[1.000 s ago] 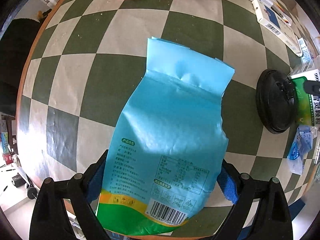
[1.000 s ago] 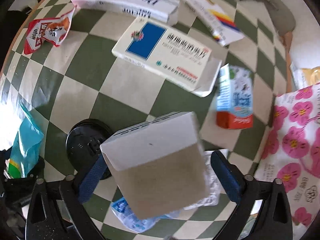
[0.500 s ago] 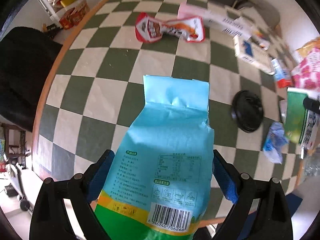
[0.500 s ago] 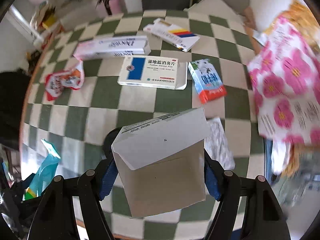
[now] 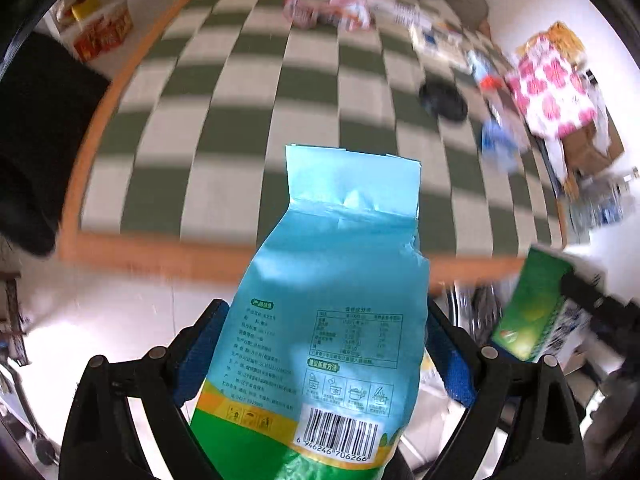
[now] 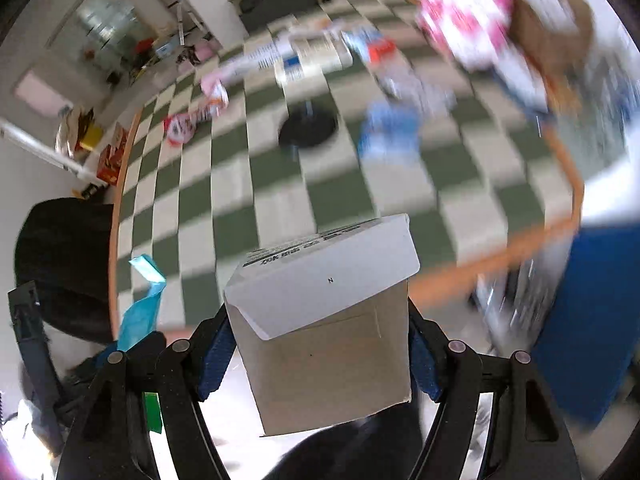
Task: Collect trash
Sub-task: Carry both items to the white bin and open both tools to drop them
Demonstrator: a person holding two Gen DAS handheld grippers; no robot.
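The left gripper grasps a blue bag; only the right view shows the right gripper clenching a box.

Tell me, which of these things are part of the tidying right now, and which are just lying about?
In hand now:
- blue snack bag, clamped in the left gripper
- white carton, clamped in the right gripper

Lying about on the checkered table:
- black round lid
- red-and-white wrapper
- crumpled blue wrapper
- flowered bag
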